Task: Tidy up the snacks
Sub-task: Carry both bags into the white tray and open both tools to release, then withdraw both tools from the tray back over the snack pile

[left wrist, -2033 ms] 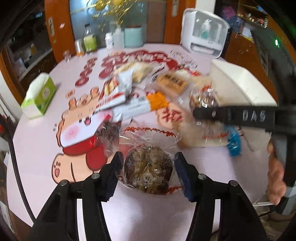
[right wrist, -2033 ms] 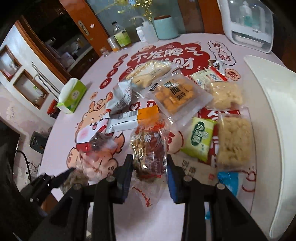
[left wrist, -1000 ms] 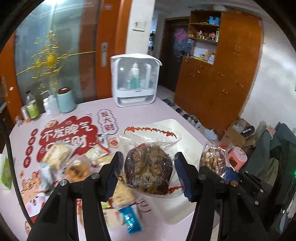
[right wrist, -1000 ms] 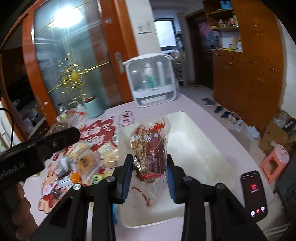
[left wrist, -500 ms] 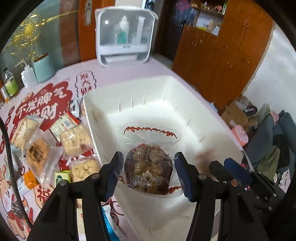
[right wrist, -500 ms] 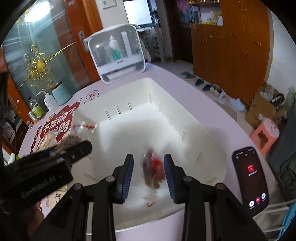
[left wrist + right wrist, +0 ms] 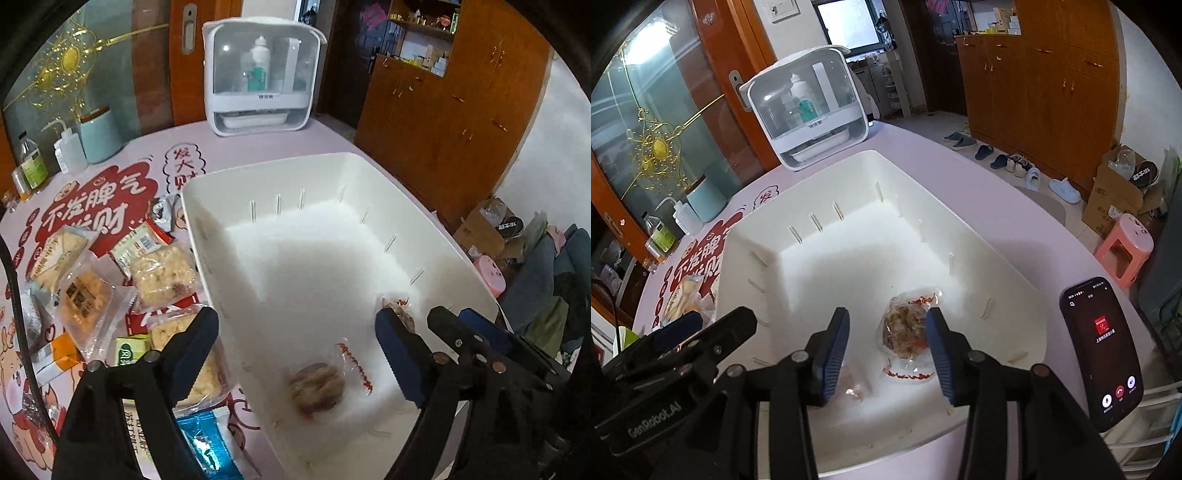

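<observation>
Snack packets (image 7: 317,384) blurry in white bin (image 7: 258,177), both tongs (image 7: 295,354) (image 7: 886,347) agape, empty.

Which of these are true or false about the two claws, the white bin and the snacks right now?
1. Both claws are open and empty. True: left claw and right claw hold nothing.
2. The white bin has no snacks in it. False: a clear snack bag lies on its floor.
3. A phone lies beside the bin. True.
4. All snacks are already in the bin. False: several packets lie on the table outside it.
</observation>
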